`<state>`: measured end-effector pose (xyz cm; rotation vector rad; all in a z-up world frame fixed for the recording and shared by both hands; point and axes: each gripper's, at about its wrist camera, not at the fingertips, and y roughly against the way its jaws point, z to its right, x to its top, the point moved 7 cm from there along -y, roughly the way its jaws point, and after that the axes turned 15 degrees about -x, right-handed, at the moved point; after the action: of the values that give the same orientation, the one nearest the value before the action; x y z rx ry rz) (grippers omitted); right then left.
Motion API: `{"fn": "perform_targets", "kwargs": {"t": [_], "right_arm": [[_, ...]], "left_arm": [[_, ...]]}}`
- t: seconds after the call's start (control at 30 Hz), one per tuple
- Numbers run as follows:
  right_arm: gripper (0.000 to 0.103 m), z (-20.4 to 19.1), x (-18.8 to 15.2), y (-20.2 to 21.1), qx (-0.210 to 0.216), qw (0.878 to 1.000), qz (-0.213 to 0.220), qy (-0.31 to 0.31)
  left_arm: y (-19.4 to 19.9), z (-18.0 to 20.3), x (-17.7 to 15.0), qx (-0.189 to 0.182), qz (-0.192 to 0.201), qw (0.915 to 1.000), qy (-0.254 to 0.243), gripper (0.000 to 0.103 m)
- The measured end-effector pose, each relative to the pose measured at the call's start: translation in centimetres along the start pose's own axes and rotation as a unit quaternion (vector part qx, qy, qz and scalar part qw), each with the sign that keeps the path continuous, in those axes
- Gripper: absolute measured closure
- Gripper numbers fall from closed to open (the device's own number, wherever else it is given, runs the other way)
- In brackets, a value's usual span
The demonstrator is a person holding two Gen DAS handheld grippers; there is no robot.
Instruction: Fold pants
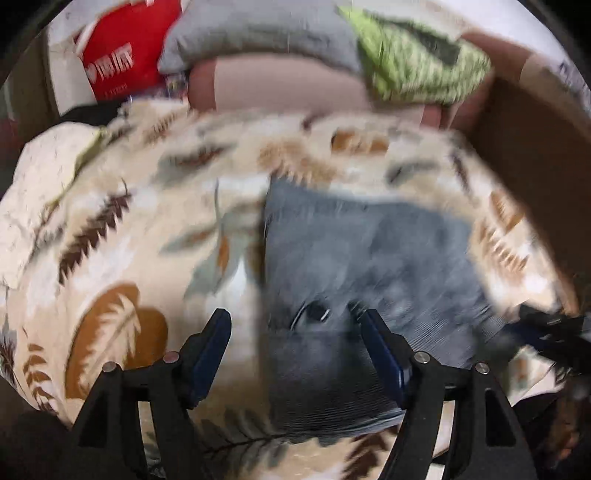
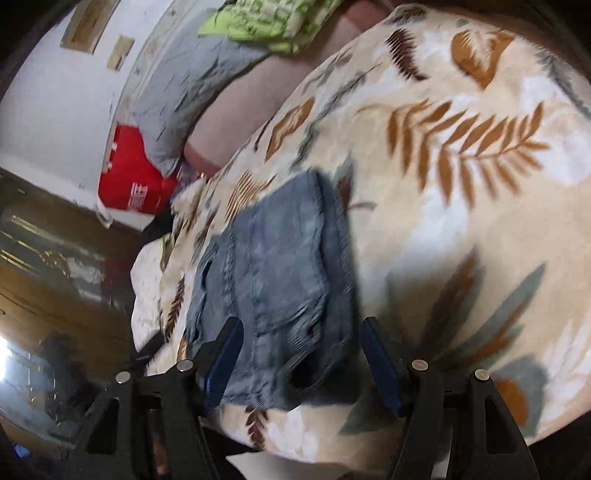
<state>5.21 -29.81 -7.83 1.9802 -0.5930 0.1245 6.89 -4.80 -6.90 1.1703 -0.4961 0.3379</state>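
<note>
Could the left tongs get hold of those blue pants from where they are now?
Probably yes. The left tongs stand open right over the folded pants on the leafy blanket, with nothing lying between them and the cloth.

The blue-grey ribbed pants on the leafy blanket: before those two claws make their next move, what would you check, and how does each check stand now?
1. Blue-grey ribbed pants folded into a compact stack: ok, several layers show at the edge.
2. Pants resting fully on the cream leaf-print blanket: ok.
3. Left gripper free of cloth: ok, jaws apart, pads not pressing on fabric.
4. Right gripper free of cloth: ok, jaws apart with the stack's near end lying between them.
5. Edges of the stack lined up: cannot tell, both views are blurred.
6. Green patterned pillow and grey pillow clear of the pants: ok.
</note>
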Motion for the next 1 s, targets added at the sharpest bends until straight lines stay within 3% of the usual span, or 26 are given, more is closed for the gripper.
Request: {"fn": "perform_targets", "kwargs": {"t": [0.03, 0.1, 0.17, 0.23, 0.27, 0.37, 0.43, 0.53, 0.63, 0.73, 0.8, 0.9, 1.0], "right_arm": [[0.034, -0.2, -0.4, 0.0, -0.014, 1.000, 0.000, 0.005], [0.034, -0.2, -0.9, -0.6, -0.023, 1.000, -0.013, 0.001], [0.034, 0.4, -1.5, -1.7, -0.073, 0.997, -0.025, 0.016], [0.034, 2.0, -2.5, -2.5, -0.157, 0.986, -0.026, 0.048], [0.036, 2.3, -2.8, -2.5, -0.159, 0.986, -0.026, 0.049], [0.036, 2.6, -3.0, -1.3, -0.155, 0.987, -0.012, 0.039], [0.036, 1.7, -2.2, 0.7, -0.134, 0.990, 0.020, 0.029], [0.036, -1.4, -1.1, 3.4, -0.028, 0.999, 0.043, 0.009], [0.036, -3.9, -1.0, 2.8, 0.065, 0.998, 0.007, -0.017], [0.036, -3.0, -1.2, -0.5, 0.059, 0.996, -0.031, -0.053], [0.044, -0.9, -2.0, -2.7, 0.047, 0.991, -0.061, -0.109], [0.052, 0.3, -2.4, -3.5, 0.046, 0.987, -0.068, -0.140], [0.052, 0.7, -1.8, -3.8, 0.039, 0.987, -0.064, -0.142]], "left_arm": [[-1.1, -0.5, -0.9, 0.004, -0.013, 0.9999, -0.004, 0.029], [-1.5, -0.7, -1.3, -0.006, 0.006, 1.0000, -0.001, 0.029], [-1.4, -0.9, -1.5, -0.020, 0.003, 0.9997, 0.014, 0.029], [-1.6, -1.6, -1.4, -0.038, -0.002, 0.9989, 0.029, 0.028], [-1.7, -1.8, -1.5, -0.041, -0.005, 0.9987, 0.032, 0.027], [-1.4, -1.9, -2.0, -0.046, 0.004, 0.9981, 0.039, 0.026], [-1.1, -2.0, -1.7, -0.049, 0.005, 0.9978, 0.044, 0.026], [-0.3, -1.8, -1.1, -0.045, 0.016, 0.9981, 0.039, 0.027], [1.2, -1.6, -0.3, -0.046, 0.053, 0.9968, 0.038, 0.027], [0.7, -2.0, -0.6, -0.035, 0.041, 0.9976, 0.043, 0.027], [-0.2, -2.3, -1.2, -0.035, 0.022, 0.9979, 0.049, 0.027], [-0.5, -2.4, -1.5, -0.041, 0.026, 0.9973, 0.054, 0.027], [-0.7, -2.2, -1.6, -0.040, 0.026, 0.9977, 0.048, 0.027]]}}
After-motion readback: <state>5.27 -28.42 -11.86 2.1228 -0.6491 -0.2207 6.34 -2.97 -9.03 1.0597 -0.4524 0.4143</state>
